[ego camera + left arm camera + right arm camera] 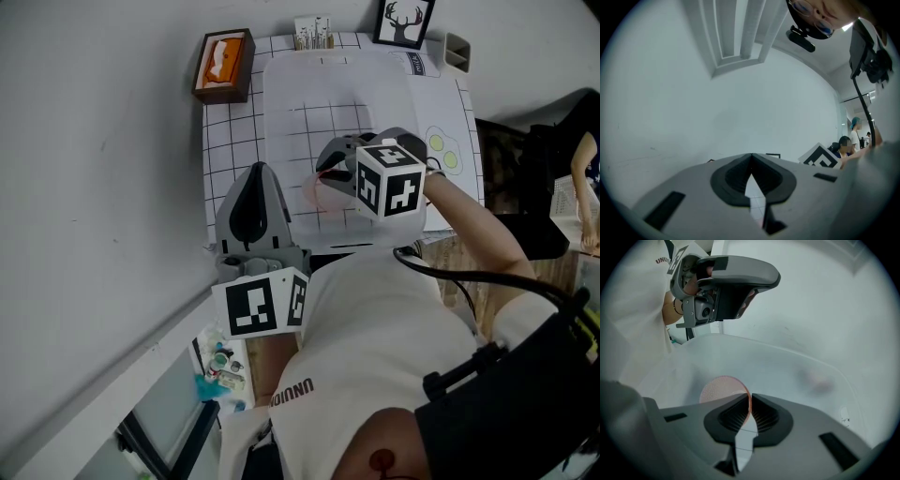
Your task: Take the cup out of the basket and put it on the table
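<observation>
I'm looking down from the head view at the right gripper [325,176], which is reaching into the translucent white basket [281,94] standing on the gridded table [228,150]. In the right gripper view its jaws are pinching in narrowly on the thin wall of the pink see-through cup [719,389], one pad inside the rim and one outside, so the claw [749,398] is holding the cup by its edge. The cup [317,195] is sitting low inside the basket, towards the near side, with the basket's pale wall [801,364] curving round behind it (I cannot tell whether its base is touching the basket floor).

The left gripper [260,174] is hanging just outside the basket's left side, pointing away from me along the table. In the left gripper view its jaw tips [751,158] are meeting with nothing between them, and it is facing a blank white wall.

At the far end of the table I'm seeing an orange-and-brown tissue box [223,64] on the left, a small holder of sticks [313,34] in the middle, and a framed deer picture [405,21] on the right.
</observation>
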{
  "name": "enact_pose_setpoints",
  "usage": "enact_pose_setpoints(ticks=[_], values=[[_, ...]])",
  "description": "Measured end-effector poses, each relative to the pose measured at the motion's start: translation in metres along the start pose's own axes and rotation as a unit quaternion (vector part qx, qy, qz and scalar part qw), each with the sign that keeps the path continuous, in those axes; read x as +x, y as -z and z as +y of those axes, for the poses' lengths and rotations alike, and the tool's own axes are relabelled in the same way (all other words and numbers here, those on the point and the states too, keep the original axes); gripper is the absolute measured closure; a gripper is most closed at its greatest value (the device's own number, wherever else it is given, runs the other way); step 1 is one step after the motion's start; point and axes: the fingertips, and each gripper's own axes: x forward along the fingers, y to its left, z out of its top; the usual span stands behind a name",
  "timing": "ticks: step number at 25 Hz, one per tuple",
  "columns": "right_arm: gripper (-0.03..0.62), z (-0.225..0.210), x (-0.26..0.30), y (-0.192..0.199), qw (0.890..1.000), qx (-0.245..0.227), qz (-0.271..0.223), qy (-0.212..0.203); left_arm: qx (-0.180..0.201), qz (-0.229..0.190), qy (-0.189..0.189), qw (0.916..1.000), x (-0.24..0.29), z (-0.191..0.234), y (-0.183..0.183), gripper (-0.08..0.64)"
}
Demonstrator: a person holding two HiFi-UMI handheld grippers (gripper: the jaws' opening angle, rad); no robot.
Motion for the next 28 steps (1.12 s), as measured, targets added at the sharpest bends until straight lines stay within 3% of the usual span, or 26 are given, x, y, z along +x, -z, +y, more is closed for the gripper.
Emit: enact_pose_setpoints(ticks=[28], values=[[0.557,-0.031,-0.038,-0.011,0.991,0.058,-0.067,0.099,-0.002,-0.040,-0.038,0.9985,-0.007,0.006,-0.015,0.548]])
